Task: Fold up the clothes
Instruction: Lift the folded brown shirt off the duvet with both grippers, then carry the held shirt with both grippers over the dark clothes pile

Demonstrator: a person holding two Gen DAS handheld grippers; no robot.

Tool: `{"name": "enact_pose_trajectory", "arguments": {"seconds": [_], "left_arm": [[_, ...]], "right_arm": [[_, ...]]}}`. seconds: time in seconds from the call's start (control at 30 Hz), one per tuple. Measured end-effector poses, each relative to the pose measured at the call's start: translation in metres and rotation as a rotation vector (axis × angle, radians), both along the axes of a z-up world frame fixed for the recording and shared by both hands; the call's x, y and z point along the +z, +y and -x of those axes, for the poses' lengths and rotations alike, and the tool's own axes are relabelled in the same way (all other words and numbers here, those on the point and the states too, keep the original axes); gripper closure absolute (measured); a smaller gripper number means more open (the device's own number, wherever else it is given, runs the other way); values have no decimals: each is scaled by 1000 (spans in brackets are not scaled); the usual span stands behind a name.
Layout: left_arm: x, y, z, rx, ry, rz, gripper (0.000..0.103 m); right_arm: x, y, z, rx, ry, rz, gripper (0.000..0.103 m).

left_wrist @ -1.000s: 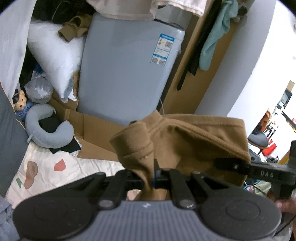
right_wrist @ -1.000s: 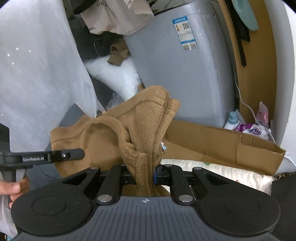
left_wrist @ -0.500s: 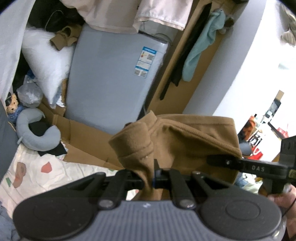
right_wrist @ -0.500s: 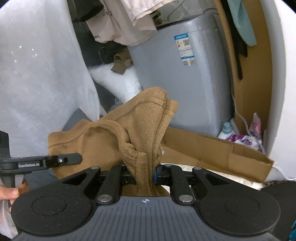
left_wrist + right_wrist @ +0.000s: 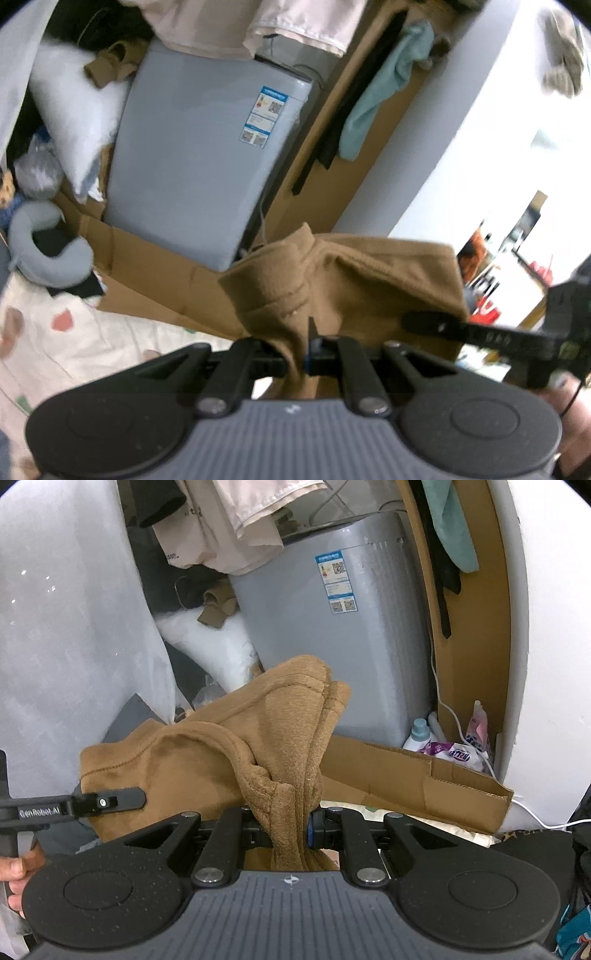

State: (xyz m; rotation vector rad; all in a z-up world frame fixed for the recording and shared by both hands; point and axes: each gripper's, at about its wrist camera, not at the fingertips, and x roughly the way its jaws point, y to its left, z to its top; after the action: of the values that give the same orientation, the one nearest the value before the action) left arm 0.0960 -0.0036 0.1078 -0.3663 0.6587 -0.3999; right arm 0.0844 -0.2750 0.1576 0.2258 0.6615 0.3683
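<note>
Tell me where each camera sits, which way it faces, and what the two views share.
Left wrist: on the left gripper, angled down over its fingers toward a grey washing machine; the right gripper and a hand show at right.
Right wrist: on the right gripper, facing the same washing machine; the left gripper and a hand show at left.
Shared: the brown fleece garment held clamped by both grippers, the washing machine, a white pillow, flattened cardboard.

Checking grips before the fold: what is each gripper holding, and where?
Both hold the brown garment: the left gripper and the right gripper each pinch a bunched edge.
</note>
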Motion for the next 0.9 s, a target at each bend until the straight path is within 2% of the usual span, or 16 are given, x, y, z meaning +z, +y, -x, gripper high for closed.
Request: {"name": "enact_pose_trajectory", "arguments": {"seconds": [0.1,0.3,0.43,0.5,0.63,0.9], "left_arm": [[-8,0,-3,-4,16,11,95],[-30,-11,-17,-10,33,-27,95],[-47,-22,-26,1,54,-15,95],[-54,-32,-30,-16,43,-35,95],[-73,-49,-42,-56,57,-6,95],[-118,-89,-69,-169,86,-18,95]], "right_arm": [[-2,-9,3,7,-10,-2,90],[-20,-24,-2,26,-15,0,90],[-35,-31,-4,40,-26,16,90],[-45,-39,-3,30,-26,12,90],[-65,-57,0,-7,-27,2,90],[-110,-105,9,-121,2,4,90]]}}
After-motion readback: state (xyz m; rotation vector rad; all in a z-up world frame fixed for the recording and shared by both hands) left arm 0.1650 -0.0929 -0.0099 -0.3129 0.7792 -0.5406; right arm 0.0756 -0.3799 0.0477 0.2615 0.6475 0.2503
